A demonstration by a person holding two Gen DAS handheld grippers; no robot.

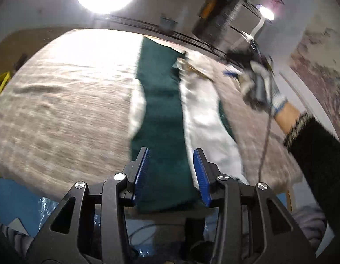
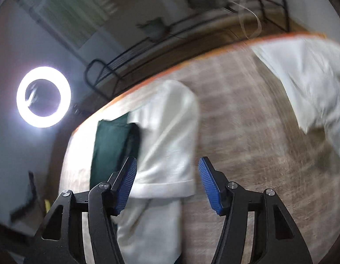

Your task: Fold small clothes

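Note:
A small green and white garment lies folded into a long strip across the wood-grain table. My left gripper hovers over its near end, open, with the green cloth showing between the blue pads and neither pad pressing it. In the right wrist view the same garment shows a white short sleeve and a green panel. My right gripper is open above the sleeve hem, holding nothing. A gloved hand carries that gripper at the right of the left wrist view.
A second white cloth lies crumpled at the table's far right. The table's orange edge curves behind the garment. A bright ring light stands beyond the edge, with metal racks behind it. A black sleeve crosses the right side.

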